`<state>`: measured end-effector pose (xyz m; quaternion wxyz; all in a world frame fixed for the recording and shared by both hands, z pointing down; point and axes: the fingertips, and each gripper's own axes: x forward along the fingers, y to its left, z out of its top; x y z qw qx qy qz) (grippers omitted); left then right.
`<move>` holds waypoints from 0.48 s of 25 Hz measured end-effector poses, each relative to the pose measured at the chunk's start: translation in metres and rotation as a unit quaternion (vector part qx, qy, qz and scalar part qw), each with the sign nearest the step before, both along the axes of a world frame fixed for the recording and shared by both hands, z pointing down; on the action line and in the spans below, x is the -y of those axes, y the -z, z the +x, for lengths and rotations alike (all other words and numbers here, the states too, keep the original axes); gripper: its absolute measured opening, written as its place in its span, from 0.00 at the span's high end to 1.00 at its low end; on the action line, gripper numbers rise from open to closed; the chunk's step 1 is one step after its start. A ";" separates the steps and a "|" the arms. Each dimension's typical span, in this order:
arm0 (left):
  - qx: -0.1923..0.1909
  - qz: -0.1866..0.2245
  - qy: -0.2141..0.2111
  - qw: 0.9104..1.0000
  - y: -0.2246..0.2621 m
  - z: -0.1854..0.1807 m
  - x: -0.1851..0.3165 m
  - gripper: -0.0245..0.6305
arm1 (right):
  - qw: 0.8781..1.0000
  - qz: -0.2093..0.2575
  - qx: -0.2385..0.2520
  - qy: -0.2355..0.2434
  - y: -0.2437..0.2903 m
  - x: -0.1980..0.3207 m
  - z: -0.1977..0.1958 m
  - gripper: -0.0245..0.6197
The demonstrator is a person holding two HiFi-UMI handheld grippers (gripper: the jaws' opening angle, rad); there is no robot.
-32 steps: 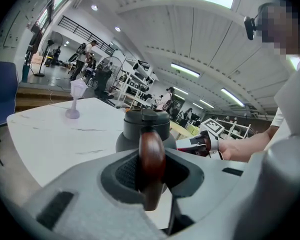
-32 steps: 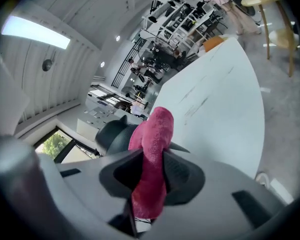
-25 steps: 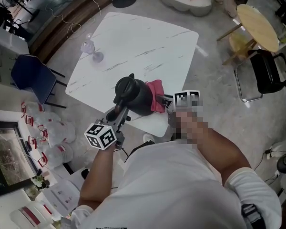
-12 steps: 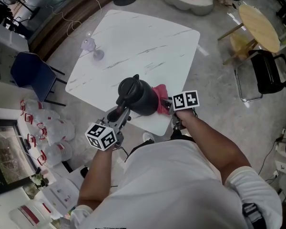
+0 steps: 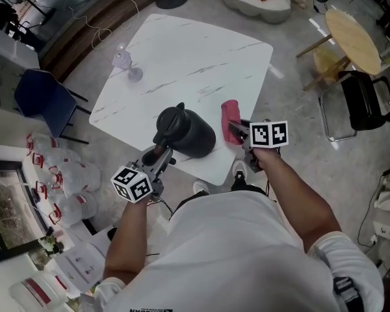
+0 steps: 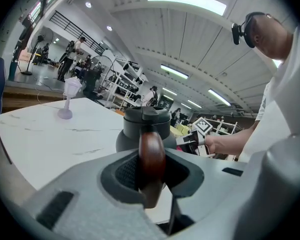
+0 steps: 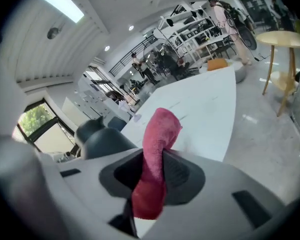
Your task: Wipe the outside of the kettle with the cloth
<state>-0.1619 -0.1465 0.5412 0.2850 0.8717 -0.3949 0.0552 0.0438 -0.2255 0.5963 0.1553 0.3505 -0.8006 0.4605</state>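
Note:
A dark grey kettle [image 5: 185, 132] stands near the front edge of the white marble table [image 5: 188, 64]. My left gripper [image 5: 159, 158] is shut on its brown wooden handle [image 6: 151, 166], with the kettle body [image 6: 142, 129] just beyond the jaws. My right gripper [image 5: 237, 132] is shut on a pink cloth [image 5: 231, 117], held a little to the right of the kettle and apart from it. In the right gripper view the cloth [image 7: 155, 159] sticks up between the pads, and the kettle [image 7: 102, 139] shows at the left.
A small clear goblet [image 5: 125, 65] stands at the table's far left. A blue chair [image 5: 42, 106] is left of the table, a round wooden side table [image 5: 352, 38] and a black chair [image 5: 370, 99] to the right. Several people stand far off.
My right gripper has drawn the pink cloth away from the kettle's side, to the right and slightly up. The left gripper keeps its hold on the handle and has barely moved.

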 end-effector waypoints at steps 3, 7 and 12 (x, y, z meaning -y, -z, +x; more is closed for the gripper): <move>0.007 0.003 -0.017 1.000 -0.002 -0.001 -0.002 0.82 | 0.998 0.010 0.060 0.016 0.031 0.004 -0.008 0.80; 0.037 0.020 -0.052 0.998 -0.004 0.003 -0.011 0.82 | 0.994 0.025 0.096 0.037 0.059 0.006 -0.016 0.80; 0.095 0.054 -0.113 0.988 -0.006 0.016 -0.027 0.82 | 0.991 0.044 0.112 0.067 0.077 0.001 -0.024 0.80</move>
